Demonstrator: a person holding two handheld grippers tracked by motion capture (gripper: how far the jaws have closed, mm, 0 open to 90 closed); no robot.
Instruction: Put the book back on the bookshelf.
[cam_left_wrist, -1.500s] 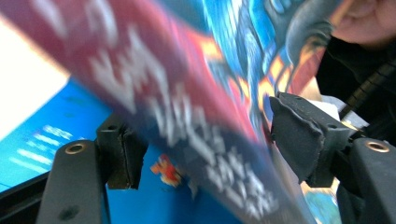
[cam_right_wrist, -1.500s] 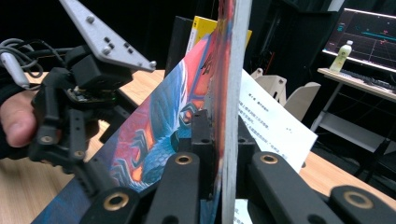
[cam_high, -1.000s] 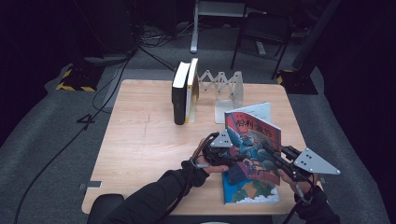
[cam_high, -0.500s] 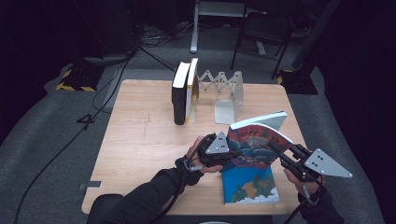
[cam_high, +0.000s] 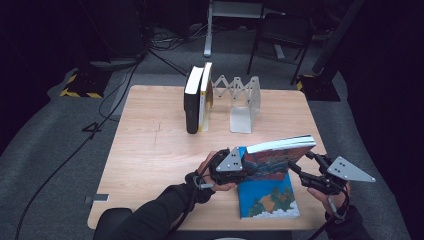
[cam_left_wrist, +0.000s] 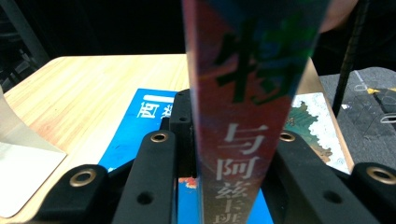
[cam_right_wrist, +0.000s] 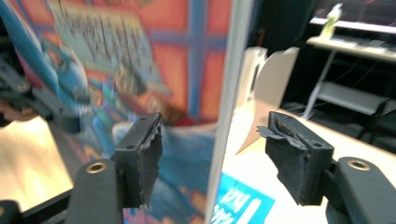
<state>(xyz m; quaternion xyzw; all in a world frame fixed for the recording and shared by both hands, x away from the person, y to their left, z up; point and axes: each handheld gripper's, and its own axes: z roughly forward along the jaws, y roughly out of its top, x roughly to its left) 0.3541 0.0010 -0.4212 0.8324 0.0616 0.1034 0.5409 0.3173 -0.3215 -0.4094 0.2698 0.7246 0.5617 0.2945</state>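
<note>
Near the right front edge of the wooden table (cam_high: 150, 150), a picture book (cam_high: 270, 160) is held off the surface, its colourful cover facing the person and its white page edge uppermost, sloping up toward the right. The left gripper (cam_high: 239, 169) is clamped on the book's left end; in the left gripper view its black jaws press against both sides of the spine (cam_left_wrist: 247, 116), which bears large printed characters. The right gripper (cam_high: 300, 167) sits at the book's right end. Its jaws have just been opening: in the right gripper view the worn pads (cam_right_wrist: 144, 158) stand apart, with the book's edge (cam_right_wrist: 224, 116) between them but touching neither. That gripper therefore holds nothing.

Directly beneath the raised book, a second book with a blue cover (cam_high: 267, 195) lies flat on the table, close to the near edge. It also appears below the jaws in the left gripper view (cam_left_wrist: 135, 126).

At the far side of the table, two books (cam_high: 197, 97) stand upright, side by side and touching, at the left end of a white expanding book rack (cam_high: 240, 100). The rack's right end plate stands free, well apart from the held book.
</note>
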